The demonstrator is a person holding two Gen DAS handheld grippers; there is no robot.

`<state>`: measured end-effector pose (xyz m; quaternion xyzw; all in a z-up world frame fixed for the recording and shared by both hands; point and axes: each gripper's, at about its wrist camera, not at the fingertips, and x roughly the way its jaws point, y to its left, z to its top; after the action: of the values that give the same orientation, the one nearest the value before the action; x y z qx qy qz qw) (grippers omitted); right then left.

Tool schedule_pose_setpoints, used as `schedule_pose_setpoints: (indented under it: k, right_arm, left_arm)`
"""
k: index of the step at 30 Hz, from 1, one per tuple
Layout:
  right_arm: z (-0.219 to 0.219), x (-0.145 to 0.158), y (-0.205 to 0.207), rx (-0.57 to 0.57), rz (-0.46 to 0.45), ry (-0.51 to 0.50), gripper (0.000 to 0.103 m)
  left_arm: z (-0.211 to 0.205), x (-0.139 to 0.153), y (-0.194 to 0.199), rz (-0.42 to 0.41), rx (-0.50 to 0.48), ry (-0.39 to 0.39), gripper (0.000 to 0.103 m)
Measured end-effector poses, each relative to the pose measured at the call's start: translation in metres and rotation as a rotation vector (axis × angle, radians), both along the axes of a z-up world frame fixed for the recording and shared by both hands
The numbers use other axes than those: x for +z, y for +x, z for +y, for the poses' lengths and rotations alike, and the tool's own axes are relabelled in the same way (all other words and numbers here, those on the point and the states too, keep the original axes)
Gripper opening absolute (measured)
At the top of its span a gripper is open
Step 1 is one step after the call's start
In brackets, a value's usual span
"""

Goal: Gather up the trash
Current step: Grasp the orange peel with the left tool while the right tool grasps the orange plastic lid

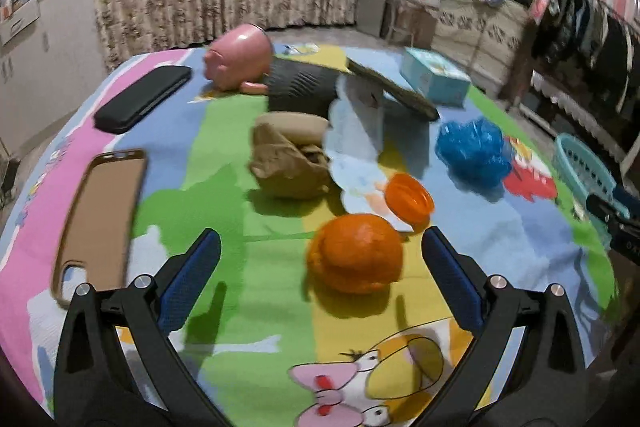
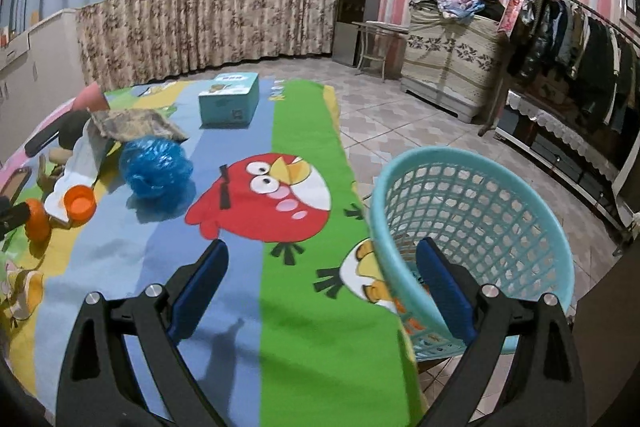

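With both sets of jaws spread wide and nothing between them, my left gripper [image 1: 320, 267] hovers low over the cartoon blanket [image 1: 224, 155], and the orange peel [image 1: 355, 253] sits between its fingers, nearer the right one, not touched by either. Just beyond the peel: an orange cap [image 1: 409, 197] lying on its side, right next to it. Further out, a crumpled brown paper bag [image 1: 290, 157], with white paper [image 1: 356, 131] beside it. Blue plastic wad [image 1: 472, 147] off to the right, apart from the rest. Brown phone case [image 1: 102, 215] lies flat on the left, black case [image 1: 144, 97] beyond it. Pink piggy bank [image 1: 238, 61] tipped over at the far end, teal box [image 1: 434, 77] far right.

My right gripper [image 2: 322, 289], likewise empty, straddles the rim of the teal basket [image 2: 472, 227]: right finger inside it, left finger over the blanket. Basket stands on the tiled floor [image 2: 400, 115], against the blanket's edge. Can't make out its contents.
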<state>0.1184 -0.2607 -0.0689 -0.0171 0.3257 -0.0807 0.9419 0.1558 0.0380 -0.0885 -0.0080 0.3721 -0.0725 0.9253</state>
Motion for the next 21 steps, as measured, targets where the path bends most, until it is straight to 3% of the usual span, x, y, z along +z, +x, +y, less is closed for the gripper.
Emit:
schedule_pose_setpoints:
  k: [3,7,10,16,21]
  right_arm:
    - [0.002,-0.003,0.002,0.013,0.015,0.005,0.093]
    - [0.011,-0.007,0.008,0.035,0.038,0.015,0.093]
    - [0.024,-0.006,0.012,0.068,0.047,0.028,0.093]
    - [0.061,-0.004,0.02,0.148,0.05,0.04,0.093]
    - [0.102,-0.007,0.033,0.216,0.067,0.084,0.093]
  left_arm:
    - [-0.009,-0.005,0.004,0.027,-0.042,0.02,0.085]
    - [-0.008,-0.014,0.011,0.091,-0.082,-0.01,0.048]
    - [-0.002,-0.011,0.008,0.079,-0.094,-0.03,0.039]
    - [0.031,0.003,0.003,0.032,-0.036,-0.033,0.035]
    - [0.063,0.01,0.007,-0.003,0.045,0.01,0.034]
